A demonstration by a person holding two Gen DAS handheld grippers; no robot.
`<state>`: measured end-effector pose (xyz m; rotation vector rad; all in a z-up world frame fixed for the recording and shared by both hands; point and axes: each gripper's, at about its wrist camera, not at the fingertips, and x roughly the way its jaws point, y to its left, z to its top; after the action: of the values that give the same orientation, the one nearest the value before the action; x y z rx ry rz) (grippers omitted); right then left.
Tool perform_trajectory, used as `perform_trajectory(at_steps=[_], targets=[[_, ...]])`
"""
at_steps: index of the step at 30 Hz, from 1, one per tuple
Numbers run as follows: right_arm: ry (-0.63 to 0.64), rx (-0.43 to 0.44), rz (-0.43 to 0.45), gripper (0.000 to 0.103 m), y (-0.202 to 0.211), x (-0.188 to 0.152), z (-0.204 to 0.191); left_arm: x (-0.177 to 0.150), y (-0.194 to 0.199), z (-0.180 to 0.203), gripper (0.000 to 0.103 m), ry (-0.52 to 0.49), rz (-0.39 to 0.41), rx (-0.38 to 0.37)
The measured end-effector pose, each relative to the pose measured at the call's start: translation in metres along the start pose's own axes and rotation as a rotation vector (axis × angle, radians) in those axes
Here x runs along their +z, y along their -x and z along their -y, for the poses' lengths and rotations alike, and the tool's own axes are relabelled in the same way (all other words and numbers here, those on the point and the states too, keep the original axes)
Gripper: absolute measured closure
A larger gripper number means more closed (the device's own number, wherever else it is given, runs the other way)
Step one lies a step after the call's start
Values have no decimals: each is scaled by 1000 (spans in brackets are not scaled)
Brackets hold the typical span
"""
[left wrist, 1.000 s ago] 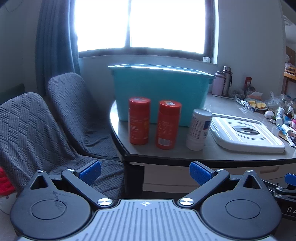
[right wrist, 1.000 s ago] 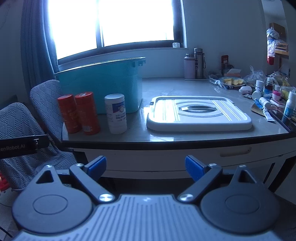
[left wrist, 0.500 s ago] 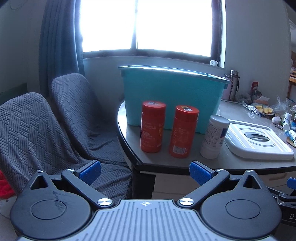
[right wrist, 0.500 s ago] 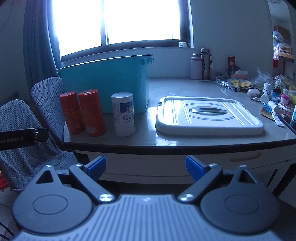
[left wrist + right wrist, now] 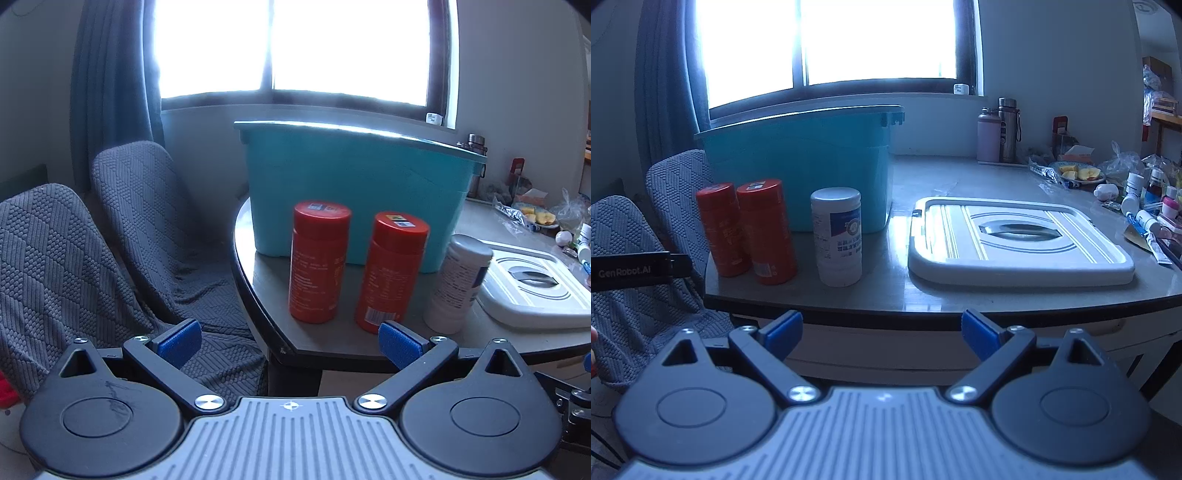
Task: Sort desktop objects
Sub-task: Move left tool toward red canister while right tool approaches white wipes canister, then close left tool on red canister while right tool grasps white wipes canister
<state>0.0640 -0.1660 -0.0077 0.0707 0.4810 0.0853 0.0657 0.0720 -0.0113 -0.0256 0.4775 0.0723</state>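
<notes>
Two red canisters stand side by side near the table's front left corner, one on the left [image 5: 318, 260] [image 5: 722, 229] and one on the right [image 5: 393, 271] [image 5: 767, 230]. A white bottle [image 5: 460, 282] [image 5: 837, 236] stands to their right. A teal storage bin [image 5: 362, 192] [image 5: 801, 166] sits behind them. Its white lid [image 5: 535, 282] [image 5: 1015, 240] lies flat to the right. My left gripper [image 5: 290, 341] is open and empty, short of the table edge in front of the red canisters. My right gripper [image 5: 882, 330] is open and empty below the table's front edge.
Two grey covered chairs [image 5: 92, 251] stand left of the table [image 5: 942, 295]. Two flasks [image 5: 999, 129] stand at the back by the wall. Small bottles, tubes and a plate of fruit [image 5: 1137, 192] crowd the right end. The left gripper's body [image 5: 631, 271] shows at the left of the right wrist view.
Both grippers have moved closer to the table. The left wrist view has swung left, so the canisters sit further right and larger. Both stay open.
</notes>
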Motion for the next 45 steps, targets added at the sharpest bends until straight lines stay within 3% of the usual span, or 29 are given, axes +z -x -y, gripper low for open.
perform_trajectory(at_steps=[45], targets=[[30,29,-22,10,-63,26,-15,34,-100,1,0,-19,-21,-20]])
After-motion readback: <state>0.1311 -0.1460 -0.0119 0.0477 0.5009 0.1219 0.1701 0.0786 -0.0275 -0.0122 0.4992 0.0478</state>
